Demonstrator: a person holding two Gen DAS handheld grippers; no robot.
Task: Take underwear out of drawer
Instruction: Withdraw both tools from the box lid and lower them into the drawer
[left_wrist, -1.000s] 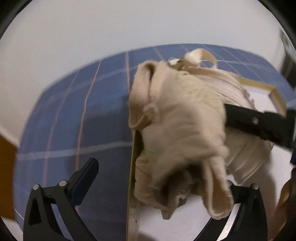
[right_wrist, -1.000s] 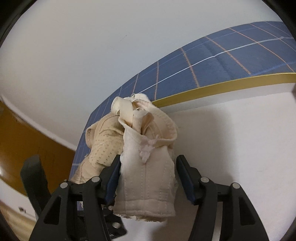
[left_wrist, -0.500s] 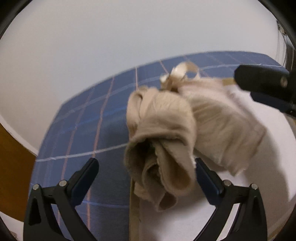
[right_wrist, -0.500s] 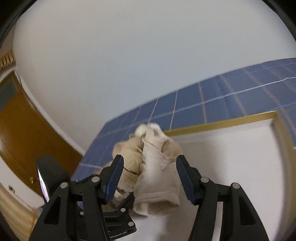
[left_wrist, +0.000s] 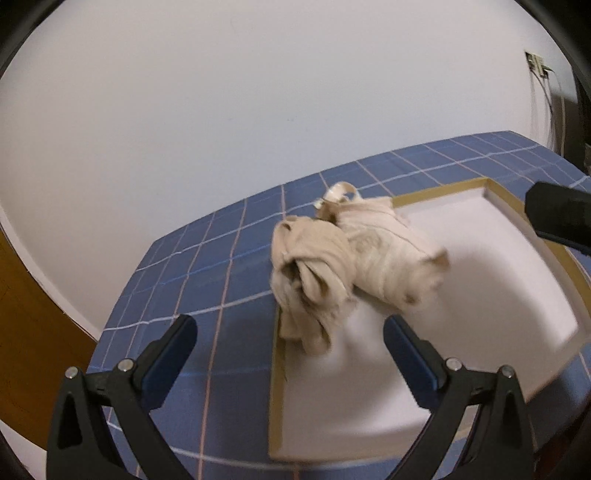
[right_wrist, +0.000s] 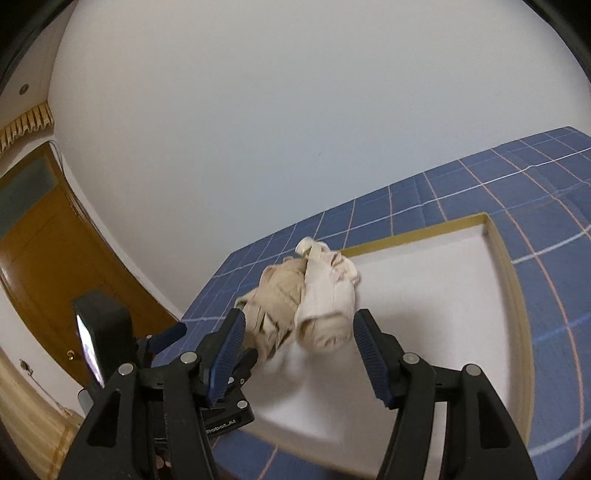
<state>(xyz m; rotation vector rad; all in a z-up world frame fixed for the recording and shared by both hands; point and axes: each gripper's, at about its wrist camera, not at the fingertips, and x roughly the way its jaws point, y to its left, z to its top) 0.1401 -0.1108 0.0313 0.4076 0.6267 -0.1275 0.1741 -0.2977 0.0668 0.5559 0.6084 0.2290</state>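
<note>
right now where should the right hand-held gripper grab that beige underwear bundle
Probably the pale rolled end of the beige underwear bundle, which bulges toward the open right hand-held gripper. Come straight in from the near side, pads either side of that lobe; the thin strap loop at the far end would likely slip.

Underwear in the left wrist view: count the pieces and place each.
2. Tan piece straddles the drawer rim; paler piece lies against it inside. The bundle may hide more.

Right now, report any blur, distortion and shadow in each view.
Left wrist view: the beige underwear is motion-smeared, the white drawer rim bows from fisheye. Right wrist view: underwear soft too, faint shadow beneath it, dark vignette at the corners.
</note>
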